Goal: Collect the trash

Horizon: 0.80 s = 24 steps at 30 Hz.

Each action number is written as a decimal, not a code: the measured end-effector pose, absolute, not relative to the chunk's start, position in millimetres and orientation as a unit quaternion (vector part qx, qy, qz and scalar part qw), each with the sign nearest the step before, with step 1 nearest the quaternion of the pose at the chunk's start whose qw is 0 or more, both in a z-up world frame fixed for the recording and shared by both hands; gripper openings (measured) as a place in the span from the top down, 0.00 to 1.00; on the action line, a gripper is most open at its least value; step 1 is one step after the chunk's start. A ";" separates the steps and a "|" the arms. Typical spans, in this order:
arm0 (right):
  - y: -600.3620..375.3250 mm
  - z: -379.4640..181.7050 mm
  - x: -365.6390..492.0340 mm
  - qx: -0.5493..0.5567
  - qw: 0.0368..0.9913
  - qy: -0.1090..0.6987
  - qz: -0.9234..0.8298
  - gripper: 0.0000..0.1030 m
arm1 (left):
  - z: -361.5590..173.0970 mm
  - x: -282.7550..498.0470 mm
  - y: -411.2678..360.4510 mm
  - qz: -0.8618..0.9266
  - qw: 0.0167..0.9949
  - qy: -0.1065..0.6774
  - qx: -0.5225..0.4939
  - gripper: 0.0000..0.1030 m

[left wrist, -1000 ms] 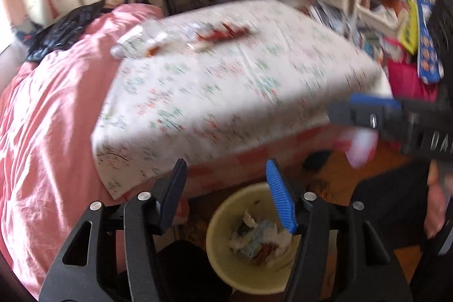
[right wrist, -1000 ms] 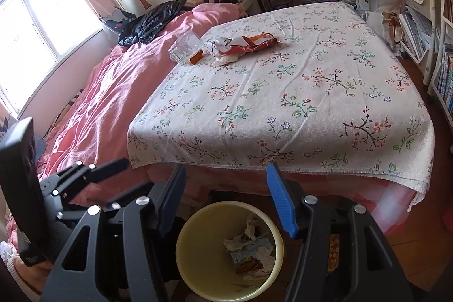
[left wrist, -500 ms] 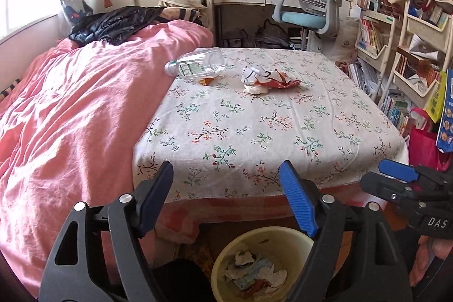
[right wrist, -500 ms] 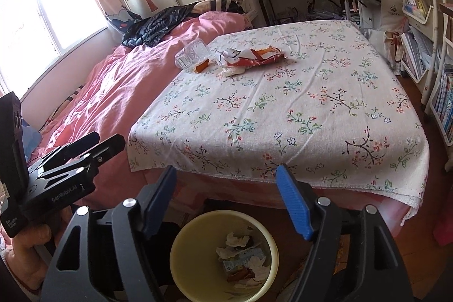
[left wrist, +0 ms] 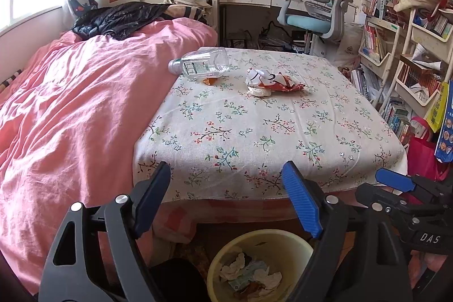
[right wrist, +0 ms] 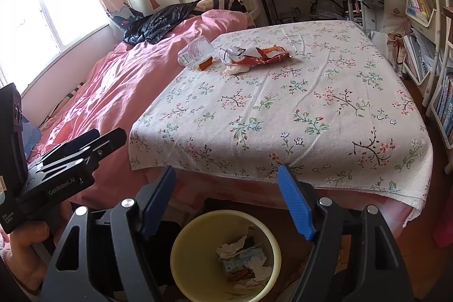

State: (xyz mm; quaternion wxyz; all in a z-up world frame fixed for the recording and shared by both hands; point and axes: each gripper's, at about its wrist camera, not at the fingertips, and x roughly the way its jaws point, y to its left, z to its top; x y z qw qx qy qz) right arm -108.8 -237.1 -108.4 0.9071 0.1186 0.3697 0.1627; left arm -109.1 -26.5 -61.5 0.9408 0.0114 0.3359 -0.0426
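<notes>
Left gripper [left wrist: 226, 200]: jaws opening, nothing between. Right gripper [right wrist: 226, 197]: wide, empty. Yellow bin [right wrist: 181, 254] just below both; bottle [left wrist: 198, 65] and wrapper [left wrist: 271, 79] well beyond on floral cloth [left wrist: 269, 132].

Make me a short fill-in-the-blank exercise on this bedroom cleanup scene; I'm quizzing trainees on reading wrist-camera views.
1. The clear plastic bottle lies on its ____ on the floral cloth.
2. The crumpled snack wrapper on the cloth is mainly white and ____.
3. The yellow bin on the floor already holds crumpled ____.
4. Nothing sits between the fingers of the left gripper or the right gripper; both are ____.

Missing words: side; red; trash; empty
</notes>
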 end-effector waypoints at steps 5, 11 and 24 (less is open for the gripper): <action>-234.4 -108.9 -108.2 0.117 0.906 0.371 0.165 0.30 | -62.5 -108.2 -26.1 -0.044 0.941 0.336 0.010 0.24; -232.0 -107.7 -100.5 0.124 0.901 0.379 0.172 0.30 | -64.2 -104.3 -23.1 -0.047 0.938 0.344 -0.006 0.24; -217.7 -84.7 -38.6 0.039 0.902 0.385 0.191 0.27 | -49.3 -59.2 10.9 -0.026 0.931 0.358 -0.071 0.24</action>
